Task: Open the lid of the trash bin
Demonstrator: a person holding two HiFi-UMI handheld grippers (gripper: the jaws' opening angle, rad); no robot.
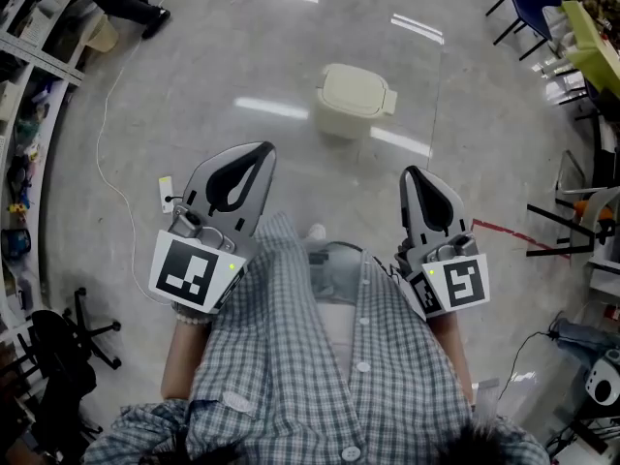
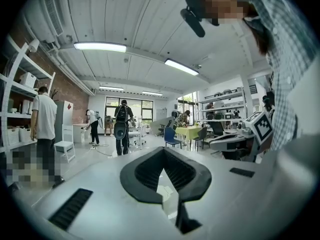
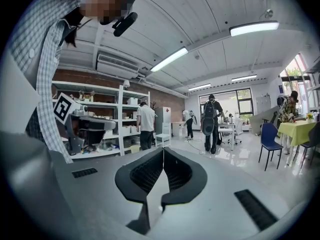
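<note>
The trash bin (image 1: 354, 100) is small and cream-white. It stands upright on the shiny grey floor (image 1: 242, 56), far out in front of the person and a bit right of the middle. We look down on it from above, so we see mostly its lid (image 1: 355, 90). The lid is a square with round corners. It lies flat and shut on top of the bin. A little tab (image 1: 391, 100) sticks out from the right side of the lid, so the bin points to the right. With the tab, the bin looks a bit longer from left to right than from near to far.

Both claws are held close to the person's body, well apart from the bin. The left claw (image 1: 262, 150) is on the left and the right claw (image 1: 411, 172) is on the right. The bin sits far ahead, between the two. Both claw tips point away from the person, toward the far side where the bin is.

In the left gripper view, the left claw's two jaws are clenched, tips pressed together, with nothing between them. In the right gripper view, the right claw's jaws are clenched the same way, and they hold nothing.

The person's checked shirt (image 1: 291, 356) fills the near part of the head view. A thin white cable (image 1: 107, 143) runs over the floor on the left. A short red line (image 1: 504, 231) is on the floor on the right.
</note>
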